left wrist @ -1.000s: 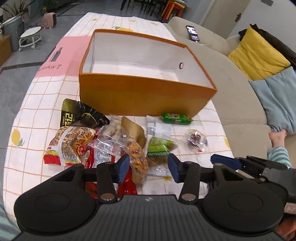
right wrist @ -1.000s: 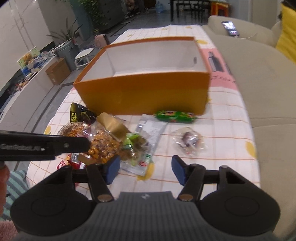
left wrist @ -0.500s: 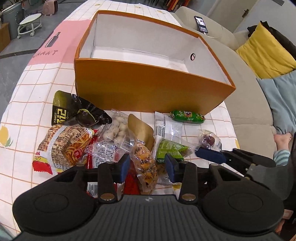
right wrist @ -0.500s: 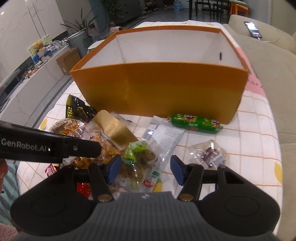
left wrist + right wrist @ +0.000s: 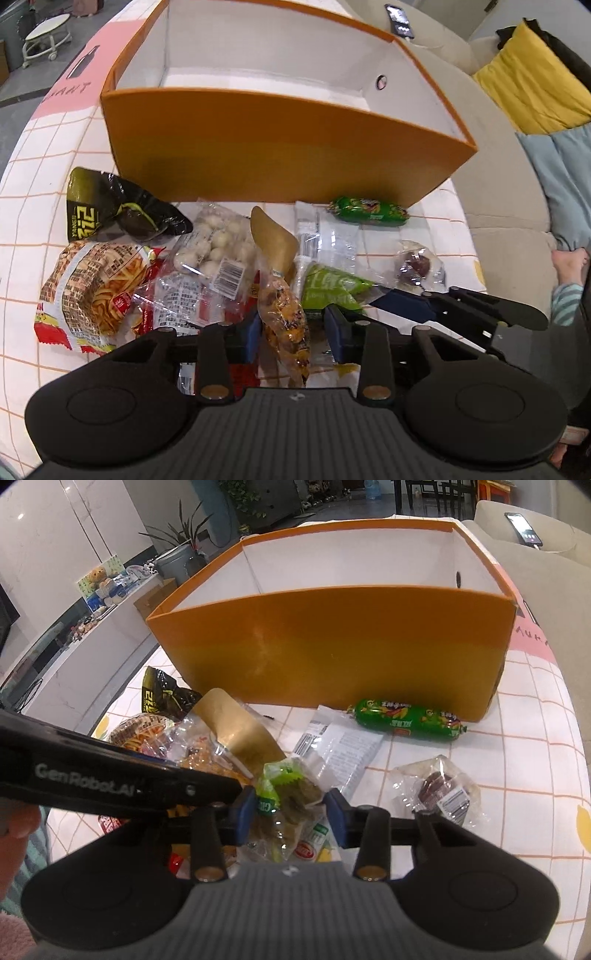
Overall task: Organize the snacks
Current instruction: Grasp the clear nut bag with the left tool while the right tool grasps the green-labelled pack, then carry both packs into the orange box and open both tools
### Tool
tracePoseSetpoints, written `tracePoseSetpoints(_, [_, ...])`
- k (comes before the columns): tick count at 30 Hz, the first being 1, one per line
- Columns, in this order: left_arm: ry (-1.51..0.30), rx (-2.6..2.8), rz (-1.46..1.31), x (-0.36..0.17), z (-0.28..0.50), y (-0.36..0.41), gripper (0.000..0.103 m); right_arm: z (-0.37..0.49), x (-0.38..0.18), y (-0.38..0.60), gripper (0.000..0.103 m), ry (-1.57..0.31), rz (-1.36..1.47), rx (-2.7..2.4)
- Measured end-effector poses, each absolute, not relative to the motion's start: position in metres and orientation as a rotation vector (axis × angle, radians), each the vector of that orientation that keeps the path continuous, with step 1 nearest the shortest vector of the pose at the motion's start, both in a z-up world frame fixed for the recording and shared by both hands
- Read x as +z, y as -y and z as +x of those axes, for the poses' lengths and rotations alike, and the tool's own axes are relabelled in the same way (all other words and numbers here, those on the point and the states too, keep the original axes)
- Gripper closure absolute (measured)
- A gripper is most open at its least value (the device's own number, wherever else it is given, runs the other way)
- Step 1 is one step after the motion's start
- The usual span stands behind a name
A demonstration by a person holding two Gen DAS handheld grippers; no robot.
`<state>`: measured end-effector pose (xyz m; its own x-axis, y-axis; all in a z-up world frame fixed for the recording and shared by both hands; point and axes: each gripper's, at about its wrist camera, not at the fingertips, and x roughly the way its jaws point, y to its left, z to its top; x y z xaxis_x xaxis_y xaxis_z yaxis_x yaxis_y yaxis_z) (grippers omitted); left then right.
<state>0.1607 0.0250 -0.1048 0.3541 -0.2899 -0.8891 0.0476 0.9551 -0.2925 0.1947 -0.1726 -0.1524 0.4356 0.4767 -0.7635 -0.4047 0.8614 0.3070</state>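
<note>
Left wrist: left tongs, closing, straddle nut bag; right tongs, closing, straddle green packet, grip unconfirmed.

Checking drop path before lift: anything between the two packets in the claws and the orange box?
Only the box's own near wall; both packets must clear its rim. The left claw straddles the orange snack packet, the right claw the green one. The green sausage lies against the wall, low and off to the right.

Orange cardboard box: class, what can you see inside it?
The orange cardboard box shows only bare white walls and some white floor; its near wall hides the front of the floor.
</note>
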Motion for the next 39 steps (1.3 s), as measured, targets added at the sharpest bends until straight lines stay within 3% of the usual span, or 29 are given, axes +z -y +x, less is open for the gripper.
tracePoseSetpoints(5, [-1.222,-0.184,-0.249,-0.114,0.165,-0.024,0.064,0.197,-0.157,0.178,0.061,-0.995,0.121,0.552])
tracePoseSetpoints(9, [-1.216,-0.175,-0.250,-0.116,0.164,-0.022,0.073,0.196,-0.158,0.180,0.066,-1.004,0.128,0.546])
tracePoseSetpoints(17, [-1.163,-0.165,-0.272,-0.101,0.148,-0.025,0.075,0.191,-0.149,0.184,0.068,-1.001,0.142,0.531])
tracePoseSetpoints(28, [-0.993,-0.156,-0.302,-0.032,0.118,-0.040,0.075,0.160,-0.084,0.206,0.068,-0.857,0.157,0.497])
tracePoseSetpoints(39, [-0.866,-0.228,-0.321,0.042,0.156,-0.055,0.075,0.192,0.007,0.217,0.068,-0.741,0.148,0.532])
